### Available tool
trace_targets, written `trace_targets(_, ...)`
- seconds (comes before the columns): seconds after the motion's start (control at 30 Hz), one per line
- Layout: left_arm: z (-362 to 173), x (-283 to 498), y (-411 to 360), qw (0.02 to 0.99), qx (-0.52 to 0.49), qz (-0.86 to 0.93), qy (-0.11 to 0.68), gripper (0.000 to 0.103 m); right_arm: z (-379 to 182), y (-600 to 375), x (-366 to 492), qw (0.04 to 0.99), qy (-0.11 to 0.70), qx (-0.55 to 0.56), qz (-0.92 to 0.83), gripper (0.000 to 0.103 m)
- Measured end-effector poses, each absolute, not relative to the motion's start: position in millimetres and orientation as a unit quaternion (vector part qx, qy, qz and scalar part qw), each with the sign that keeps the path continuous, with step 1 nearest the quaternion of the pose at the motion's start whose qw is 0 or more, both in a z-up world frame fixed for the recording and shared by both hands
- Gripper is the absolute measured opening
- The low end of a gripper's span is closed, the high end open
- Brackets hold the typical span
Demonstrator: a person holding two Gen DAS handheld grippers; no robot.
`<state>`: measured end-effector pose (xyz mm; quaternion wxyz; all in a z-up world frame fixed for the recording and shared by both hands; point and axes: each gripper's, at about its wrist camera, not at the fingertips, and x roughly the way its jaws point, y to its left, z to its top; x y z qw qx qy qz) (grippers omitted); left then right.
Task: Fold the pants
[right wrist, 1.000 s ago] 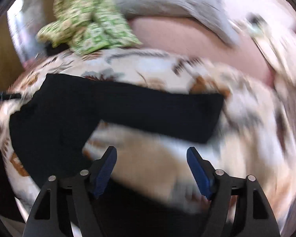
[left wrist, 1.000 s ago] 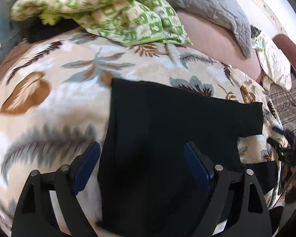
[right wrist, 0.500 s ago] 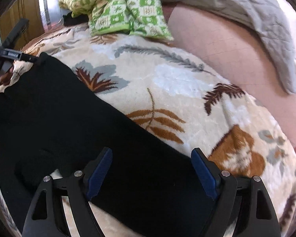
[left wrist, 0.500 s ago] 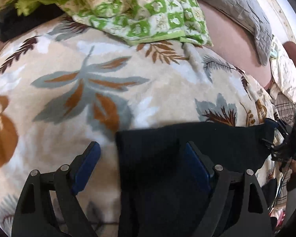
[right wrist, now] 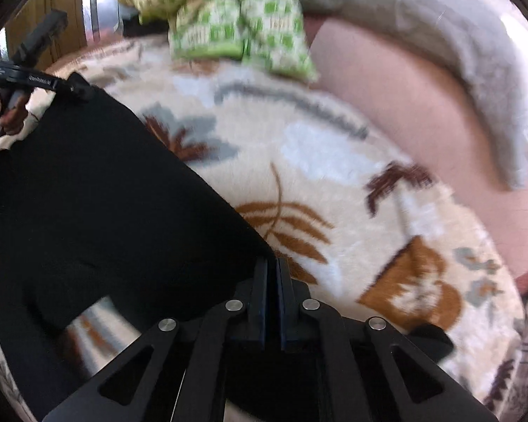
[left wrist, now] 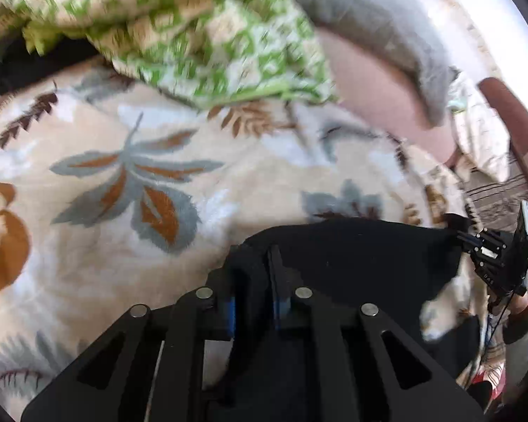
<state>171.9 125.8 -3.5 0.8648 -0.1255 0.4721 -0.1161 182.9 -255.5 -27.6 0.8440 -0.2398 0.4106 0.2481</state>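
Note:
The black pants [left wrist: 352,260] lie on a leaf-patterned cream blanket [left wrist: 130,176]. My left gripper [left wrist: 253,256] is shut on a bunched corner of the pants; black cloth fills the gap between its blue pads. In the right wrist view the pants [right wrist: 98,197] spread to the left, and my right gripper [right wrist: 272,267] is shut on their near right corner. Each gripper shows in the other's view, pinching the far corner of the same edge: the right one [left wrist: 457,235] and the left one [right wrist: 77,88].
A green checked quilt [left wrist: 200,35] and a grey pillow [left wrist: 376,35] lie at the back on a pink sheet [right wrist: 422,112]. A wooden cabinet [right wrist: 52,3] stands at the far left. The bed edge runs along the right side.
Both grippers were open half a second ago over the pants' edge. Both have closed on the cloth, one at each corner.

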Motion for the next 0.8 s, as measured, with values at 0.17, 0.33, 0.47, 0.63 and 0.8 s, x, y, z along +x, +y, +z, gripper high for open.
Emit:
trace_targets(0.17, 34.6, 102.8, 131.4, 0.877, -0.119, -0.158, 0.438, 0.010, 14.7, -266.4, 106.9, 0.871, 0.358, -0.236, 0.239, 0.003)
trace_targets(0.33, 29.0, 37.7, 130.4, 0.866, -0.107, -0.167, 0.459, 0.008, 24.5, -266.5, 11.7, 0.877, 0.340, -0.240, 0.242, 0.003)
trace_targets(0.47, 2.2, 6.2, 131.0, 0.848, -0.110, -0.150, 0.496, 0.008, 0.9, -263.9, -48.2, 0.875, 0.354, -0.229, 0.239, 0.003)
trace_targets(0.63, -23.4, -12.7, 134.3, 0.843, -0.121, -0.127, 0.509, 0.008, -50.8, -260.1, -79.8, 0.861, 0.411, -0.196, 0.228, 0.004)
trace_targets(0.8, -11.3, -21.8, 139.0, 0.845, -0.126, -0.110, 0.508, 0.031, -57.2, -263.5, -82.6, 0.866, 0.430, -0.153, 0.206, 0.039)
